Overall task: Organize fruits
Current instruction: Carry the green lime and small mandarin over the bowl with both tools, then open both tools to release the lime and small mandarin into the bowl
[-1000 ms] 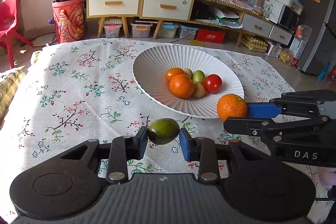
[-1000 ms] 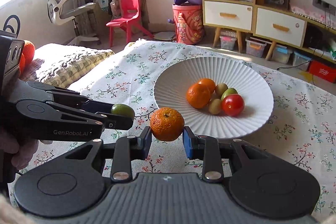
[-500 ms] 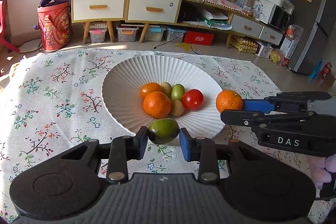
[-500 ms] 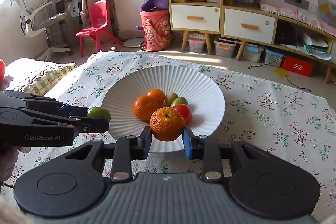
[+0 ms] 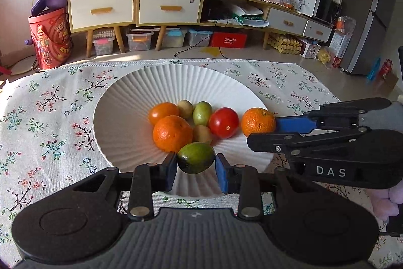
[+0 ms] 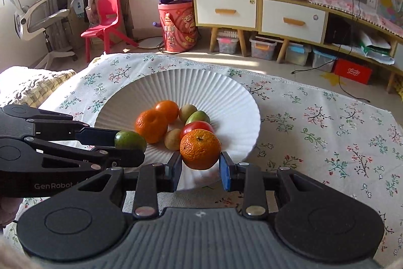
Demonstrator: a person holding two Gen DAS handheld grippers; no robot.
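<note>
Green fruit [image 5: 196, 157], oval and smooth, clamped between the pads of the left gripper [image 5: 196, 169], held over the near rim of the white ribbed plate [image 5: 121, 102]. Same fruit seen from the right wrist view [image 6: 130, 140], at the tip of the left gripper [image 6: 126, 145], just beside the pile. Mandarin [image 6: 200, 149] with dimpled skin and stem scar up, pinched in the right gripper [image 6: 200, 169], also above the plate's near edge; from the left wrist view it [image 5: 258, 122] sits at the right gripper's [image 5: 264, 130] tip, just right of the red tomato [image 5: 223, 122]. Both grippers narrow, each closed on its fruit.

Already in the plate, clustered at center: large orange [image 5: 172, 133], smaller smooth orange fruit [image 5: 163, 113], tomato, a green-red fruit [image 5: 202, 112], two small tan-green fruits [image 5: 185, 108] [image 5: 202, 133]. They touch each other.

Plate rests on a desk with a floral cloth [image 5: 50, 122]. Behind: cabinet with white drawers [image 5: 131, 9], red patterned bucket [image 5: 50, 39], red chair [image 6: 105, 17], storage bins on the floor [image 5: 137, 39].
</note>
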